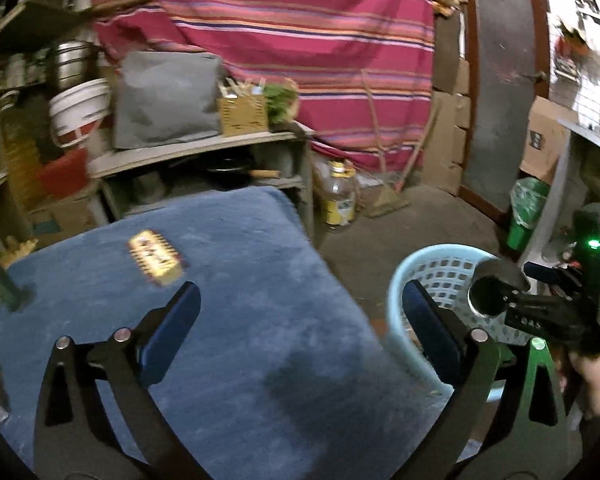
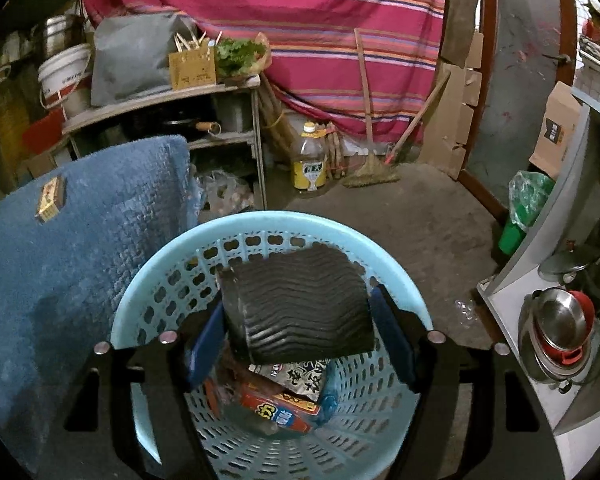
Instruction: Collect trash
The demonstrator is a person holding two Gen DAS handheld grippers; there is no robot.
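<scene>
So the right gripper (image 2: 300, 340) is clamped on a black ribbed cup (image 2: 300, 308), one blue pad on each side of it, right in the middle of the right wrist frame. The cup is tipped on its side above the mouth of the light blue basket (image 2: 260, 228), which fills the lower centre. Down in the basket there's a red and orange wrapper (image 2: 284, 408) and a black and white packet (image 2: 296, 376) already lying at the bottom.

The left gripper (image 1: 300, 316) has its jaws wide apart with nothing between them, hanging over the blue cloth (image 1: 228, 288) in the lower middle of its frame. A little yellow box (image 1: 156, 256) sits on the cloth up and left of the fingers, well apart from them.

The left view catches the right gripper from the side at lower right, cup over the basket rim, but only the right view sees inside the basket. The right view has the yellow box too, far left.
</scene>
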